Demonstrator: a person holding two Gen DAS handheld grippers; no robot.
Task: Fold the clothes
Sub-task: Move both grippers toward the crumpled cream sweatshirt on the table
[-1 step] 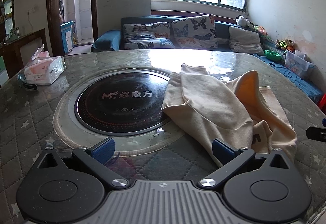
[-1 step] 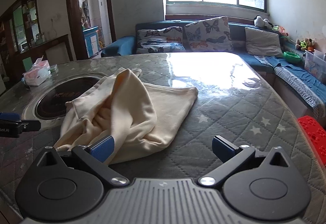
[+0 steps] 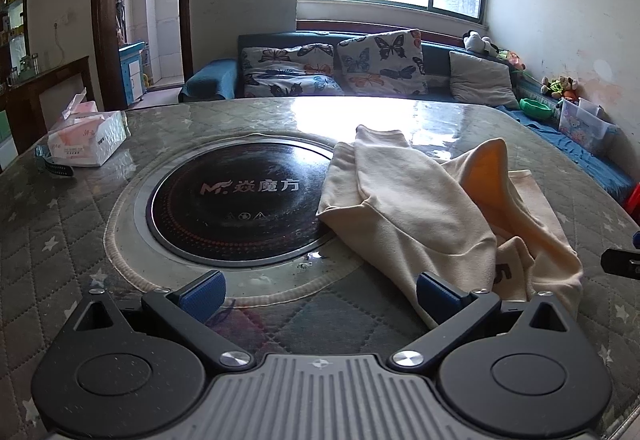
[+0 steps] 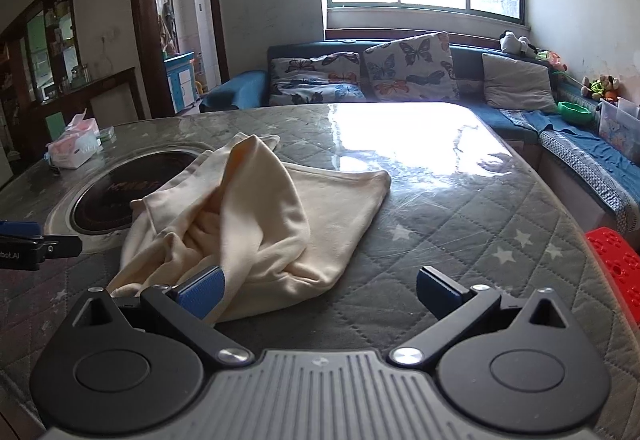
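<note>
A cream garment [image 3: 420, 208] lies crumpled on the quilted table cover [image 3: 60, 224], with one fold standing up and showing an orange lining. My left gripper [image 3: 319, 290] is open just in front of it, low over the table, its right finger [image 3: 436, 292] at the cloth's near edge. In the right wrist view the same garment [image 4: 260, 208] spreads to the left and centre. My right gripper [image 4: 318, 286] is open too, its left finger [image 4: 200, 286] against the cloth's near hem. Nothing is between either pair of fingers.
A round black induction hob [image 3: 236, 200] is set into the table left of the garment. A tissue box [image 3: 86, 138] sits at the far left. A sofa with butterfly cushions [image 3: 360, 68] runs behind the table. A red perforated basket [image 4: 616, 260] is off the table's right edge.
</note>
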